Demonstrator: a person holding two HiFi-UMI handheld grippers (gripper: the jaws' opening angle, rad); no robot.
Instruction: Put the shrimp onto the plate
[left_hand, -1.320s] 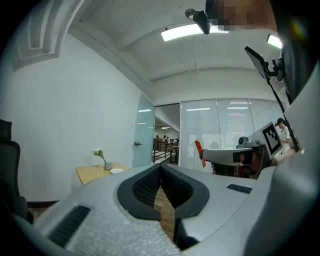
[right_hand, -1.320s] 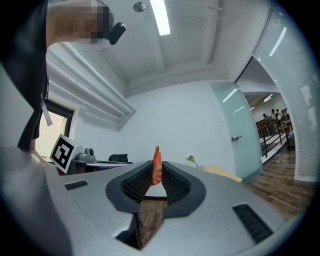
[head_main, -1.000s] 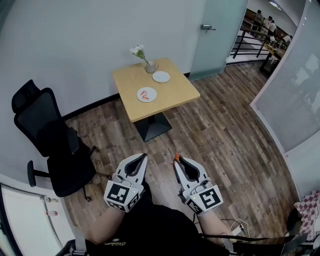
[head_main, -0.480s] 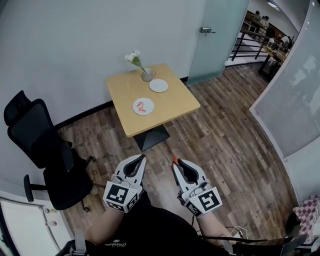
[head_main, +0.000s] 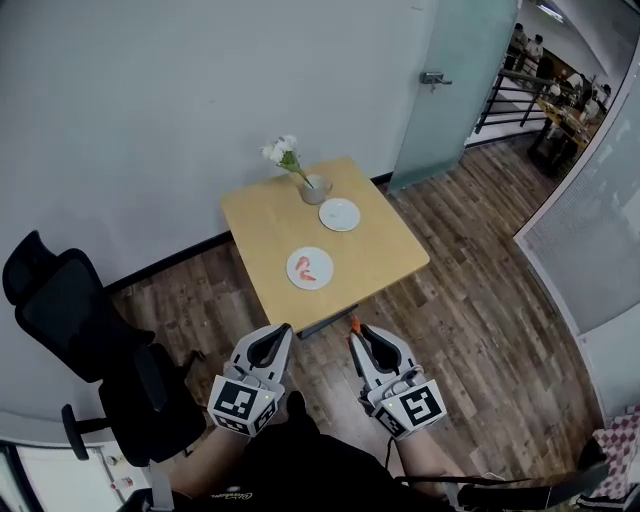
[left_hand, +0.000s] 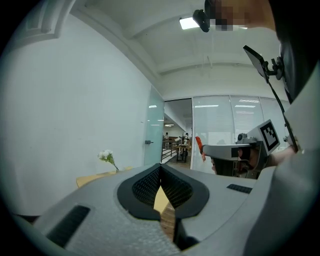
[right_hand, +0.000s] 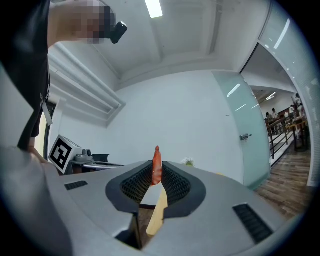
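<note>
The right tongs (head_main: 352, 325) are pinched on a small orange shrimp (right_hand: 156, 167). It sits at the very tips, its long axis running on past them and pointing at the table (head_main: 270, 215). The left tongs (head_main: 288, 328) run alongside, tips together with nothing between them.

Both tongs are short of the table's near edge, over the wood floor. Just in from that edge is a plate (head_main: 322, 277) with something orange-pink on it already, which looks like more shrimp. It lies ahead of the right tongs and slightly to their left. An empty plate (head_main: 340, 214) sits deeper in, beside a vase (head_main: 314, 188) at the table's far edge.

The right tongs hold the shrimp, so I'd judge the move to be a straight reach forward over the near edge.
</note>
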